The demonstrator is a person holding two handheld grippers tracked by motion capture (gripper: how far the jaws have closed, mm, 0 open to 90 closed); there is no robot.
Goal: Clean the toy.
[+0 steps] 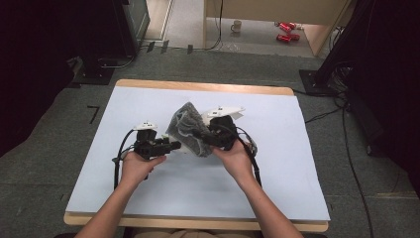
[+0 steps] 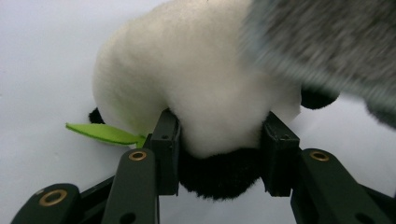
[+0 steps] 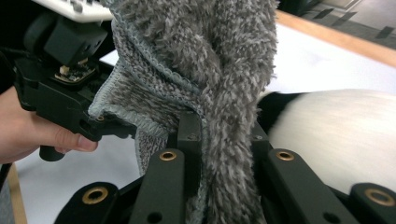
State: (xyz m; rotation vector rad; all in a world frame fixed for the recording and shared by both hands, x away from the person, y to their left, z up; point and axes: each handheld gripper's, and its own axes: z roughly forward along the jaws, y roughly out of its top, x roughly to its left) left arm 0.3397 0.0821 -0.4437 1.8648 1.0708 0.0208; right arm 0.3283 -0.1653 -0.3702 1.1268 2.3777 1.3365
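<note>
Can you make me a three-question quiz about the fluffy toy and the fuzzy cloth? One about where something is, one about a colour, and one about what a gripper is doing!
1. Where does the grey cloth hang?
A. Over the plush toy, between the two grippers
B. On the floor beside the table
C. At the far left corner of the table

2. What colour is the felt leaf on the plush toy?
A. Red
B. Green
C. Blue

3. What is the left gripper doing?
A. Lying open with nothing between its jaws
B. Holding a cup
C. Gripping the plush toy

Answers:
1. A: the high view shows the cloth lifted by the right gripper above the white toy in the middle of the table.
2. B: the left gripper view shows a bright green leaf.
3. C: its pads press into the toy's white and black fur.
</note>
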